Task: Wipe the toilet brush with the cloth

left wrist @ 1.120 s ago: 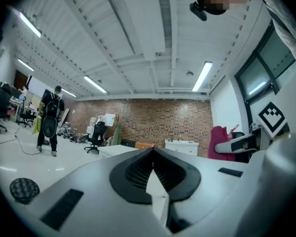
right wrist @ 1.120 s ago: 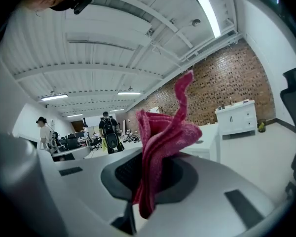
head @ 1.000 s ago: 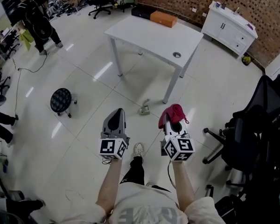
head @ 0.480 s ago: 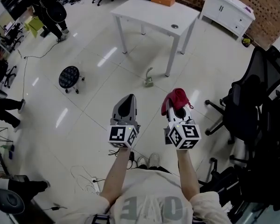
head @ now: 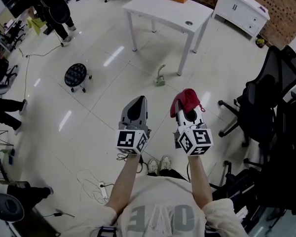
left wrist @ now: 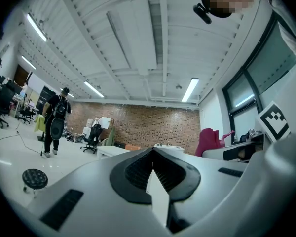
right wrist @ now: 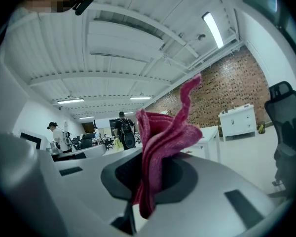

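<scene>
Right gripper (head: 186, 113) pinches the red cloth (right wrist: 160, 147) between its jaws; left gripper (head: 137, 101) is closed, empty. The toilet brush (head: 160, 77) stands on the floor (head: 98, 107) beside a leg of the white table (head: 158, 6), well ahead. Pinched by only 1 edge, the cloth could slip free when rubbed against it

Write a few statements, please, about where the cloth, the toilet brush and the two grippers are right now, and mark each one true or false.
1. The right gripper is shut on the red cloth. True.
2. The left gripper holds the toilet brush. False: its jaws are shut on nothing, and the toilet brush stands on the floor near a leg of the white table.
3. The cloth is touching the brush. False: they are well apart, with the brush on the floor ahead of the grippers.
4. A round black stool stands on the floor to the left of the brush. True.
</scene>
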`<state>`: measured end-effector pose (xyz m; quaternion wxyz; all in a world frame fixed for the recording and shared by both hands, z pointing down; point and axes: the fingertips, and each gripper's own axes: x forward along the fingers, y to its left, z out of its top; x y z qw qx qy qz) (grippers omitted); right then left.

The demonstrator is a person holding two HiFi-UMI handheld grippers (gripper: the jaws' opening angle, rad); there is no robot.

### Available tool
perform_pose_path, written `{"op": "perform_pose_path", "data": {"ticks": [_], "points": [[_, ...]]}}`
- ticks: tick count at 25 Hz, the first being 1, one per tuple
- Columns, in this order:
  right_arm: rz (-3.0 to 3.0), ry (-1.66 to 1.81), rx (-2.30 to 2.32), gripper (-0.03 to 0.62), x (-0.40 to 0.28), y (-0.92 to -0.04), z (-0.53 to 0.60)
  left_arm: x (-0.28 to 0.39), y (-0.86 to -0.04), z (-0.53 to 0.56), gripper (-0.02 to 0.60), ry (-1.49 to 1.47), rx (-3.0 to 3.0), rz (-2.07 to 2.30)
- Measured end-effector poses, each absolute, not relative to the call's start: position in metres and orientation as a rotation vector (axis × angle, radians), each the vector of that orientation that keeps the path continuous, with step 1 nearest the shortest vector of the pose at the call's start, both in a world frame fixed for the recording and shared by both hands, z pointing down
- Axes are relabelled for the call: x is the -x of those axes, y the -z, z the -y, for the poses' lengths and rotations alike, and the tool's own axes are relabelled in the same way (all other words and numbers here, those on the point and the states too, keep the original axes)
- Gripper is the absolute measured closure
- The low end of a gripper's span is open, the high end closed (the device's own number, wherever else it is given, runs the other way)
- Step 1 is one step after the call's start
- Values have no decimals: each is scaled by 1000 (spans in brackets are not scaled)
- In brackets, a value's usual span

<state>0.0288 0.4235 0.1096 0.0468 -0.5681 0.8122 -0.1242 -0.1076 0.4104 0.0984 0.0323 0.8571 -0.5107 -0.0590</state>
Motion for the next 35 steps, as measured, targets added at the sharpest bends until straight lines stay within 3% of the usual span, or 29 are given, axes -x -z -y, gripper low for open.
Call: {"op": "perform_pose_path", "data": {"ticks": [27,35], "points": [[-2519,432,1673,562,-51,-131,-379,102,-114,-369,577,158,-2577,1657],[-2534,489,1706,562,-60,-164,-297,100,-137,-288,577,149,-2619,1607]]}}
